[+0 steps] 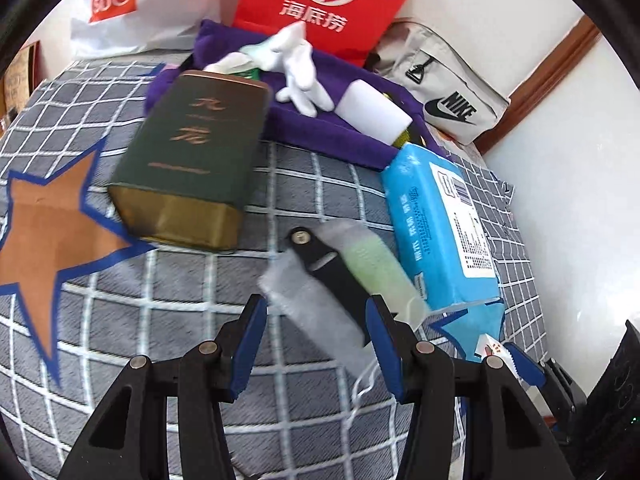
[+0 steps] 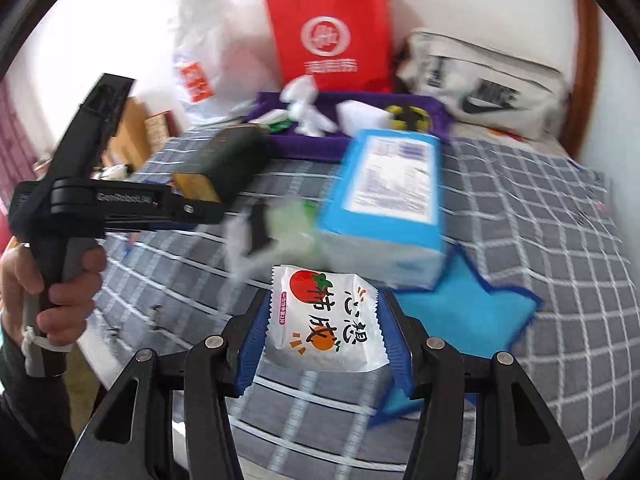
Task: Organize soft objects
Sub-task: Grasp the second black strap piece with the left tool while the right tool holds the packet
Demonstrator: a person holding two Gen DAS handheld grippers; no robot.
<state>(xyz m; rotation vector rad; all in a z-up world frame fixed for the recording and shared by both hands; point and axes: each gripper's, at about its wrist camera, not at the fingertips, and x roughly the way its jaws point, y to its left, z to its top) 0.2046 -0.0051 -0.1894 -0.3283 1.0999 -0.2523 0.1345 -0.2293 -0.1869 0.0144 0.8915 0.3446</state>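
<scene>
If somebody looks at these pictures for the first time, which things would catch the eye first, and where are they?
Probably the white snack packet with the red and orange fruit print, held between the pads of the right gripper close to the camera. Next the bright blue tissue pack lying on the grey checked bedcover, just beyond the packet. At the back, the red bag stands against the wall behind the purple tray.

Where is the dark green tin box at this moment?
The green tin lies on the checked bedcover, left of centre in the left wrist view, between the orange star and the blue tissue pack, against the purple tray.
</scene>
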